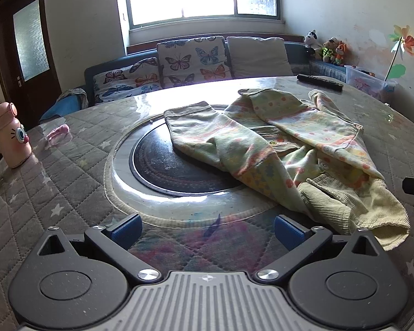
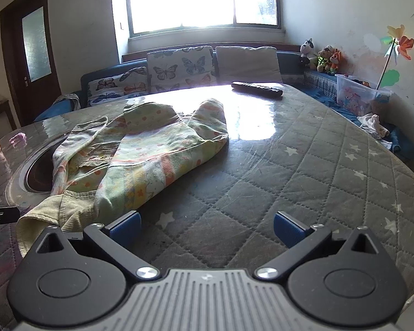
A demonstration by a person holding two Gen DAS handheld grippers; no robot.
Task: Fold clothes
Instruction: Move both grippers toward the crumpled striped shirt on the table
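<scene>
**Crumpled garment on the round worktop**

Bright window light falls across a round worktop [image 1: 69,143] with a quilted, star-printed cover under clear sheeting. At its centre sits a dark round inset plate [image 1: 162,162]. A pale green printed garment [image 1: 284,140] lies crumpled, partly over that plate, its ribbed yellow hem nearest the cameras. A black remote [image 2: 256,88] rests at the far edge, a pink bottle [image 1: 9,135] at the left. The left hand-held gripper [image 1: 207,227] and the right hand-held gripper [image 2: 207,226] both hover with fingers apart, gripping nothing.
</scene>
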